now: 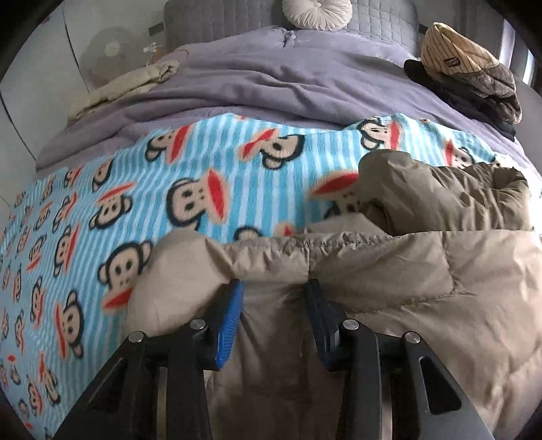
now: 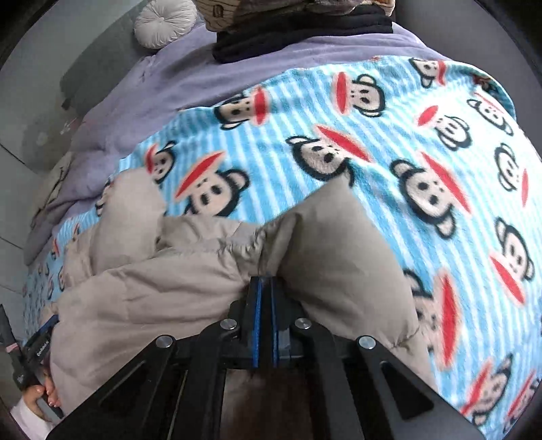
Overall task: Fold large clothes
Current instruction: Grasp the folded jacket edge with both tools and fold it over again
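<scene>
Bedroom scene: a bed covered by a lilac duvet (image 1: 257,84), with a blue striped fleece blanket (image 1: 142,189) printed with cartoon monkey faces spread over its near half. On the blanket lies a puffy beige quilted jacket (image 1: 389,270), the garment being folded; from the left wrist camera it fills the frame from 3 o'clock round to 6 o'clock, with a darker olive part of it bunched up at 2 o'clock. The left gripper (image 1: 274,287), at 6 o'clock in its own view, has its blue-padded fingers partly apart, pressed into the jacket's folded edge with a ridge of fabric between them; whether they actually pinch it cannot be told. The right gripper (image 2: 266,281), at 6 o'clock in the right wrist view, has its fingers closed tight together on a peak of the jacket's fabric, which puffs up on either side. At 8 o'clock in that view a hand (image 2: 40,396) holds the other gripper's handle. Toward 12 o'clock sit a round white cushion (image 1: 316,12) against a grey headboard and, at 1 o'clock, a pile of folded clothes (image 1: 464,71).
</scene>
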Demonstrator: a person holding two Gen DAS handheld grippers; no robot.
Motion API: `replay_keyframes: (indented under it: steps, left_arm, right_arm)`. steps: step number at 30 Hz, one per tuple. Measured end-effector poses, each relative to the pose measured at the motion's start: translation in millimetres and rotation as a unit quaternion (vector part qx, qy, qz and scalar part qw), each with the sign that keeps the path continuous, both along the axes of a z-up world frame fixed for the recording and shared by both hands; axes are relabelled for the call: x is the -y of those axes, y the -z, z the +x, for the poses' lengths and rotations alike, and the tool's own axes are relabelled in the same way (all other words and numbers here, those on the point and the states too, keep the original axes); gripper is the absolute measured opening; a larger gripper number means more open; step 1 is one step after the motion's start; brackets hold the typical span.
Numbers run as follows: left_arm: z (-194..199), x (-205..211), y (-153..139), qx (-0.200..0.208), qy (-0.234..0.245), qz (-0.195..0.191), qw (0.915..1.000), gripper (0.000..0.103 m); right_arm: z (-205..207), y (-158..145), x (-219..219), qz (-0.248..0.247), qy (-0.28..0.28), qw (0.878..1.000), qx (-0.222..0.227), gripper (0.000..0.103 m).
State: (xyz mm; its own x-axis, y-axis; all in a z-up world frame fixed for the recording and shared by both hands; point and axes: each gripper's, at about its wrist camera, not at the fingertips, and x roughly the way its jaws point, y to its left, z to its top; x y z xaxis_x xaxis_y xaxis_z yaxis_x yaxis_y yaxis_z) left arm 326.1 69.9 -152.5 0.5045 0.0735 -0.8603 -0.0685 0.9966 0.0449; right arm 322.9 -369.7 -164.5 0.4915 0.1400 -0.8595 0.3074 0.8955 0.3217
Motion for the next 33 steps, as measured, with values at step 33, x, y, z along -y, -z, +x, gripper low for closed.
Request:
replay_keyframes:
  steps: [33]
  left_arm:
    - [-34.3, -70.6, 1.8, -0.050, -0.069, 0.008, 0.9963, 0.052]
  right_arm:
    - [-60.6, 7.0, 0.8, -0.079, 0.023, 0.995, -0.048, 0.005]
